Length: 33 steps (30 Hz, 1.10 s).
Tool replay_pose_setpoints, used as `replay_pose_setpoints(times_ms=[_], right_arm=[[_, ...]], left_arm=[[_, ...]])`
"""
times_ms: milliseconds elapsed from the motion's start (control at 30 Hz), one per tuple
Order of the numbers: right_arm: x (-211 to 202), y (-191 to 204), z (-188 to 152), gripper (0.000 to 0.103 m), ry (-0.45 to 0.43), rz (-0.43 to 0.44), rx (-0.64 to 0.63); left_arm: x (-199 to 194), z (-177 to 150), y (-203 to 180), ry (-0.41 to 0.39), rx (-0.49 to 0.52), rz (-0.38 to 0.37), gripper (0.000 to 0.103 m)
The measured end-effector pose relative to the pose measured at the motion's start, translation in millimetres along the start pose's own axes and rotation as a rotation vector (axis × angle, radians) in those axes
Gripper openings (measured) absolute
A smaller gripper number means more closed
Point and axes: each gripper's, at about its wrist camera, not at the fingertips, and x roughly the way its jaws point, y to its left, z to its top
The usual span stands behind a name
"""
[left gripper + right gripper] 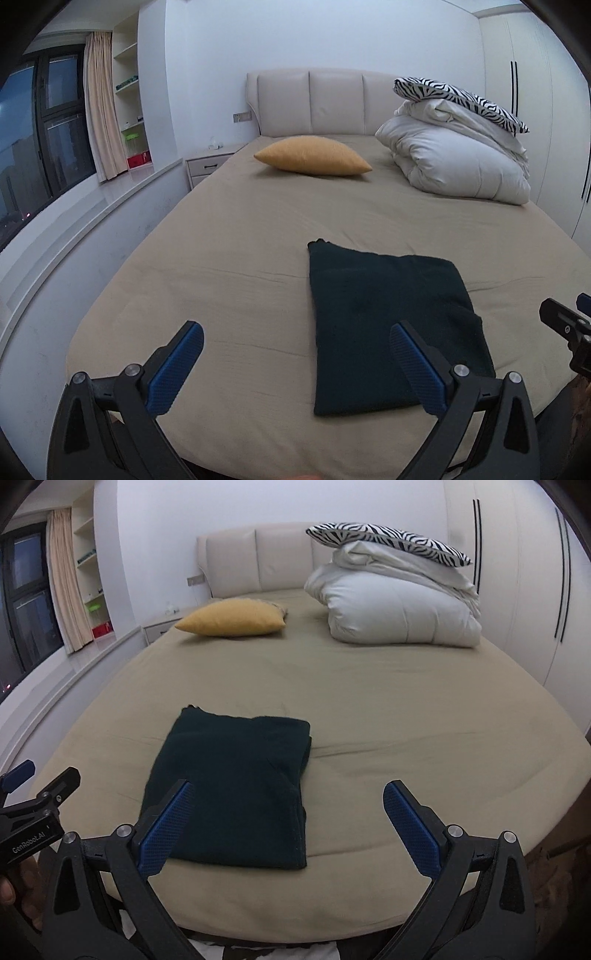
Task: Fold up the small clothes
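Observation:
A dark green garment [388,317] lies folded into a flat rectangle on the beige bed sheet [229,236], near the bed's front edge; it also shows in the right wrist view [236,782]. My left gripper [295,338] is open and empty, held above the front edge, its right finger over the garment's near part. My right gripper [286,795] is open and empty, its left finger over the garment's near left part. The right gripper's tip shows in the left wrist view [565,325], and the left gripper's in the right wrist view [33,786].
A yellow cushion [314,155] lies at the bed's head. A folded white duvet [458,162] with a zebra-print pillow [458,98] on top sits at the back right. A bedside table [210,164] and window ledge run along the left, wardrobes [524,590] along the right.

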Motion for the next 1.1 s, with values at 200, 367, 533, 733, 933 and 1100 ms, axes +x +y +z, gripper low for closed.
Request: replay_pose_setpoints(times_ms=[200, 367, 533, 733, 933, 1100], right_arm=[[29.5, -6.9, -21.0, 0.103, 0.055, -0.038, 0.016], [56.0, -7.2, -31.4, 0.103, 0.088, -0.057, -0.018], [56.3, -4.1, -34.4, 0.103, 0.104, -0.061, -0.044], [55.2, -3.2, -34.8, 0.103, 0.108, -0.056, -0.042], [54.5, 0.7, -36.0, 0.103, 0.112, -0.054, -0.041], [53.4, 3.9, -36.1, 0.103, 0.112, -0.054, -0.040]], left_arm=[[22.5, -15.2, 0.1, 0.062, 0.012, 0.006, 0.103], [32.2, -23.0, -0.7, 0.087, 0.020, 0.015, 0.103], [33.4, -23.0, 1.5, 0.083, 0.020, 0.018, 0.103], [36.0, -21.8, 2.8, 0.088, 0.022, 0.020, 0.103], [36.4, -21.8, 1.1, 0.088, 0.022, 0.022, 0.103], [36.3, -22.0, 0.9, 0.088, 0.020, 0.021, 0.103]])
